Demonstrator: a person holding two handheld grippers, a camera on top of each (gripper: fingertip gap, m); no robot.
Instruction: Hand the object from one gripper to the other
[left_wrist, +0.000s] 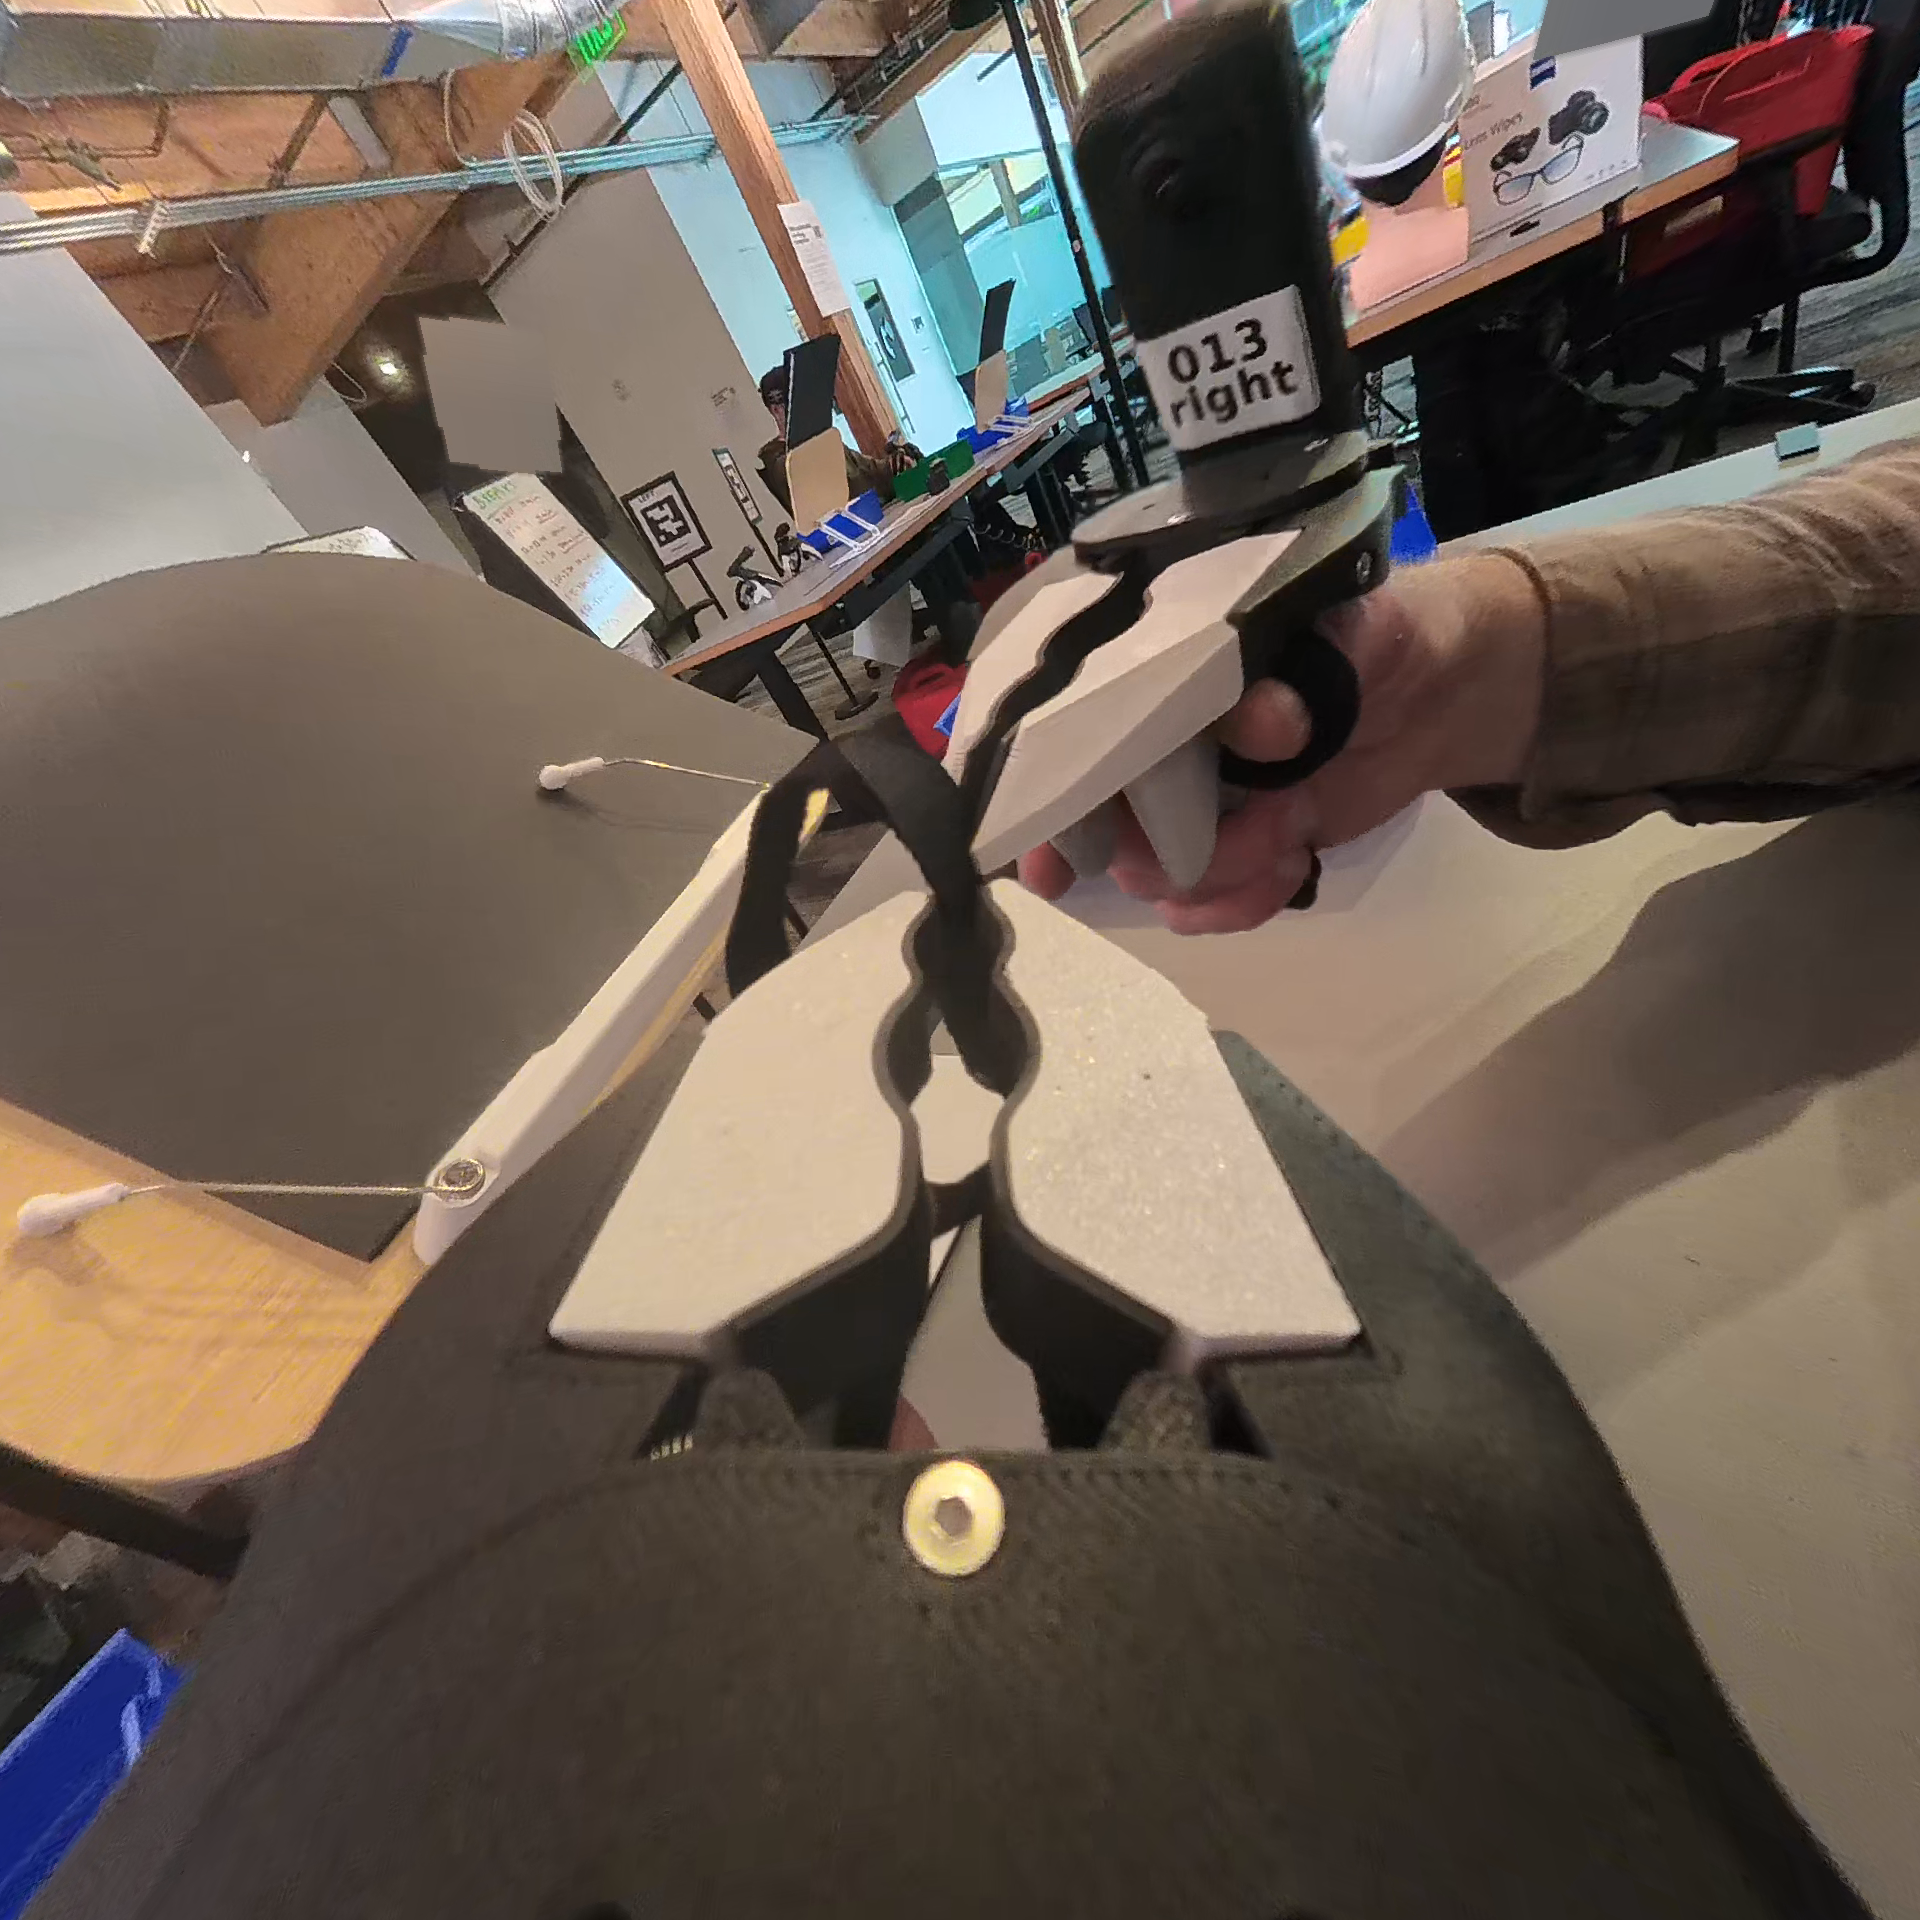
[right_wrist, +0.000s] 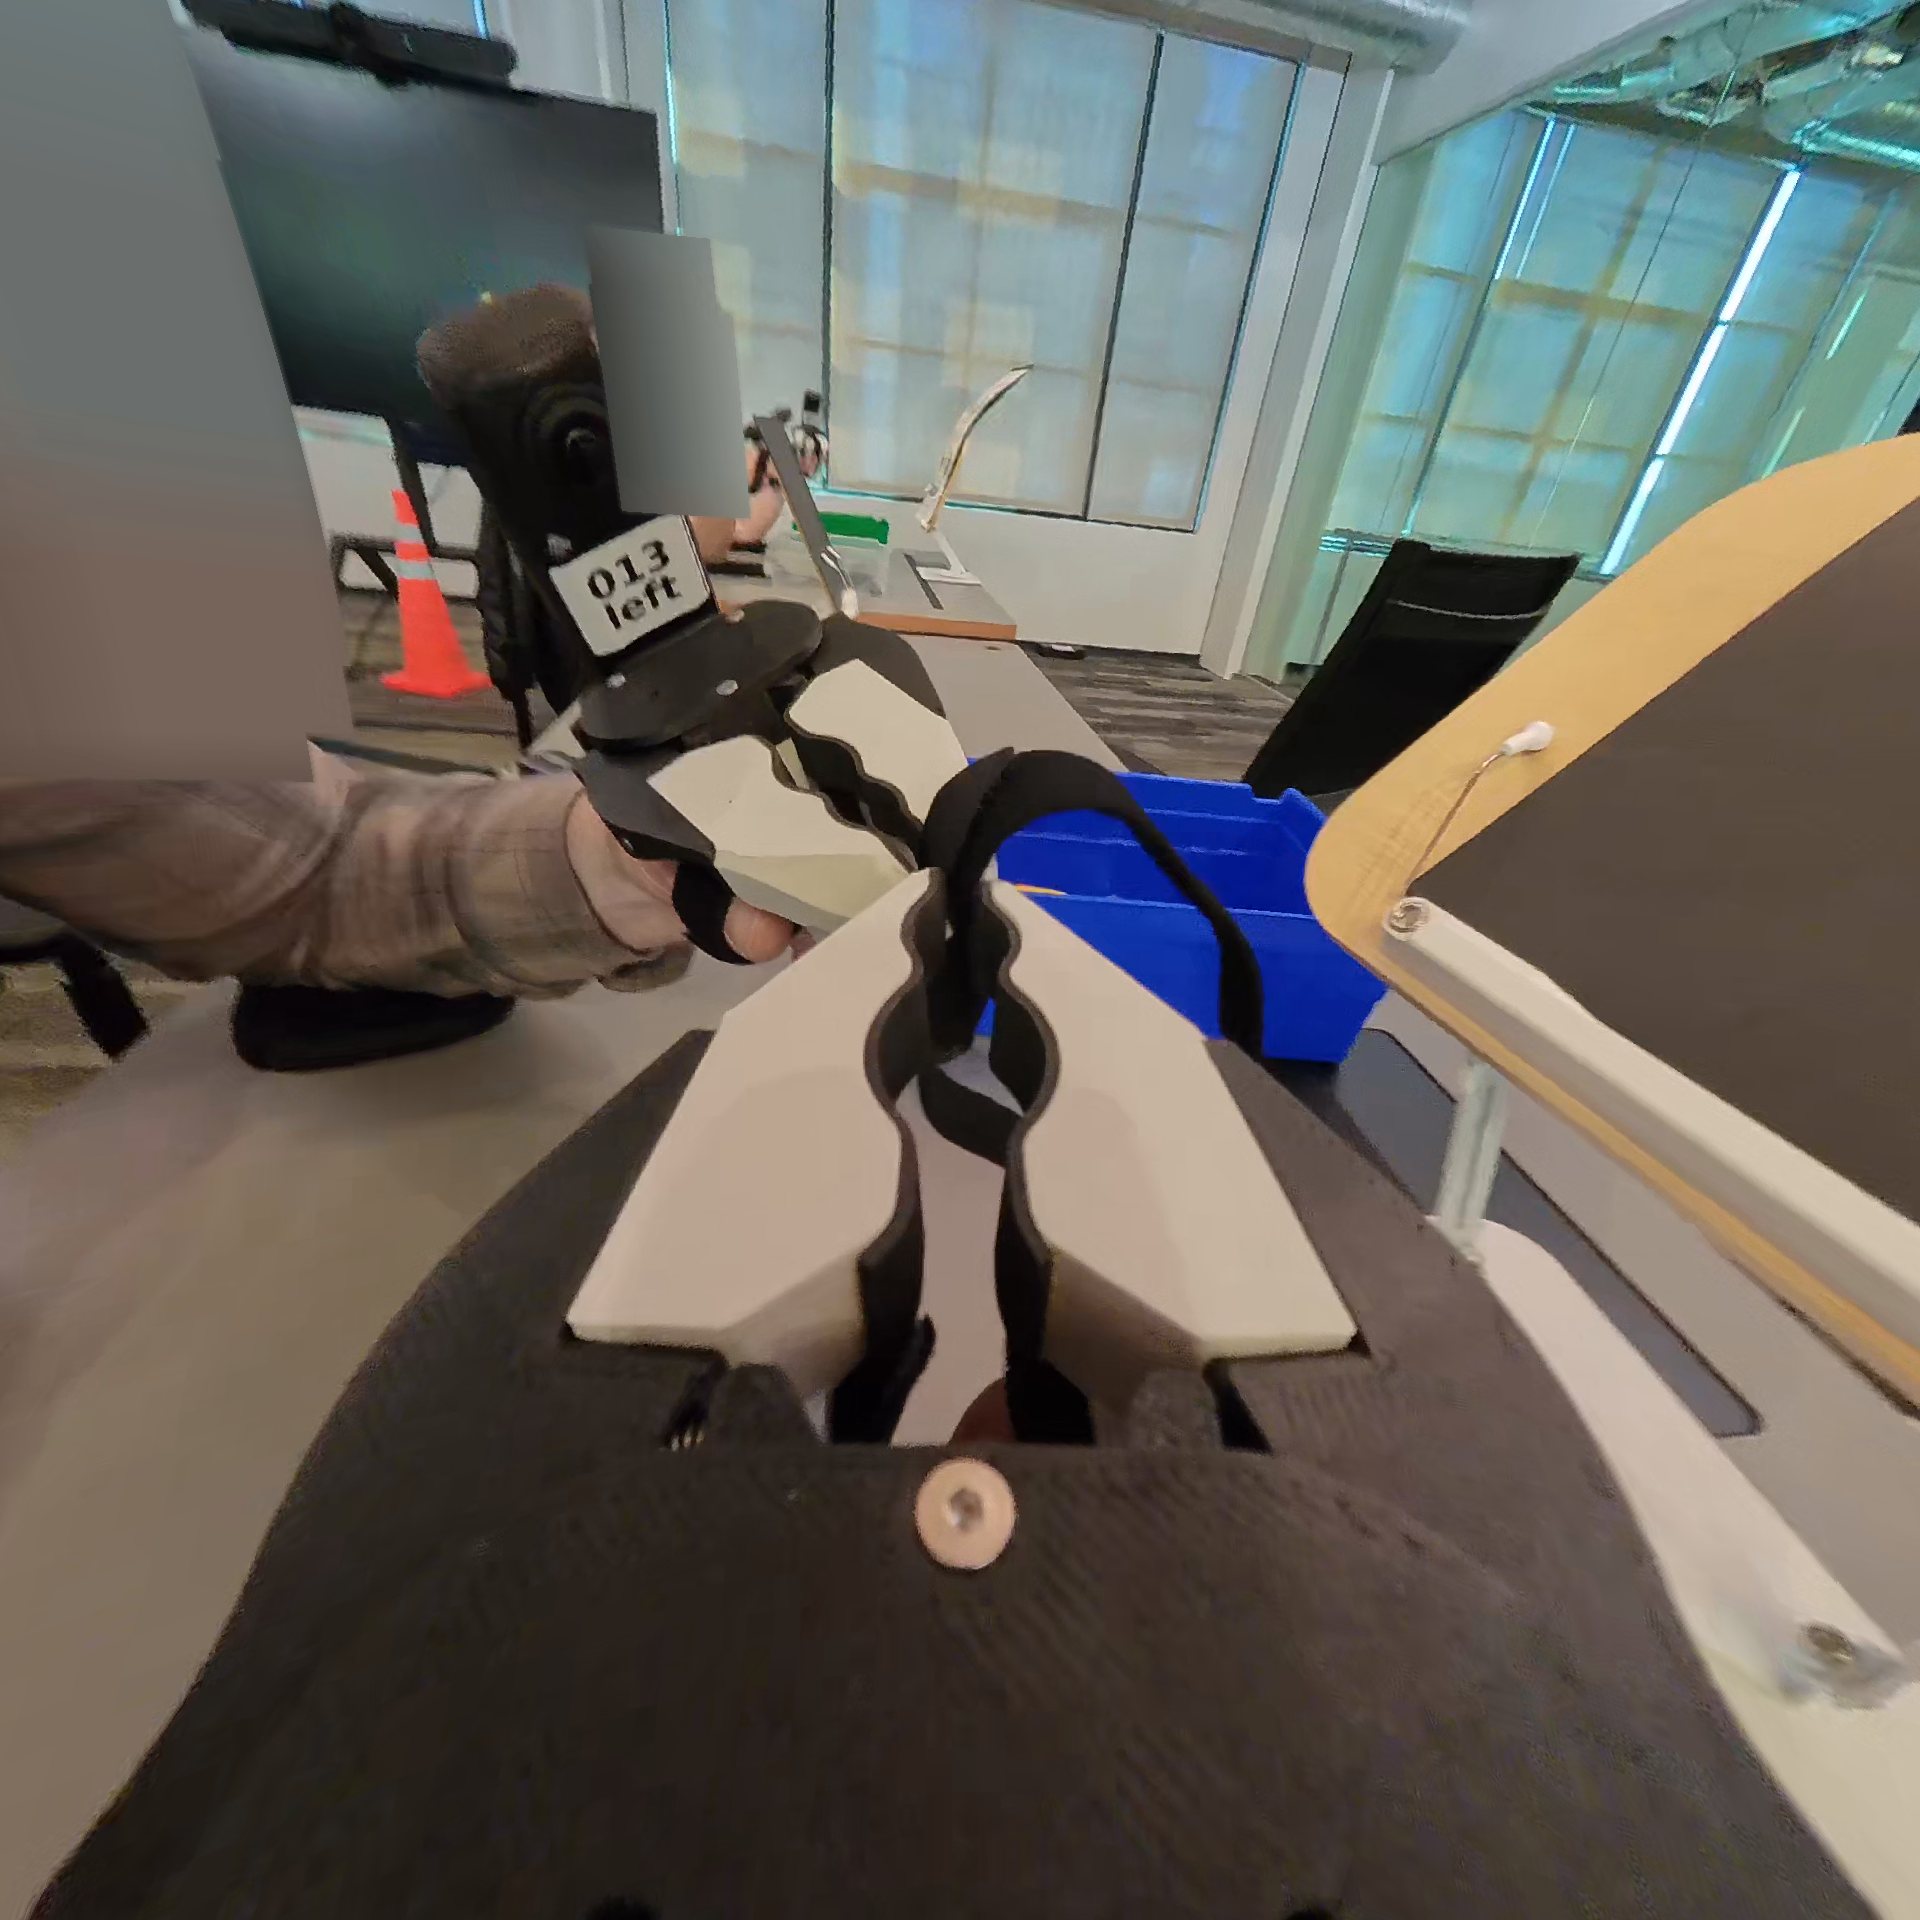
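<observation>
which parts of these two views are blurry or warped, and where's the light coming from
Left wrist view: wide-angle bending curves the dark board; the right gripper and black strap are slightly soft from blur. Right wrist view: daylight comes through the windows behind, the strap and left gripper stay fairly sharp, and frame edges smear.

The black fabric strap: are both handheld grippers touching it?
Touching. Each wrist view shows its gripper's jaws shut on the black fabric strap: left gripper, right gripper.

I see a soft black cloth strap (left_wrist: 951, 935). My left gripper (left_wrist: 956, 914) has rough, grainy white plastic fingers (left_wrist: 1122, 1143). The bin (right_wrist: 1174, 914) is shiny blue plastic.
</observation>
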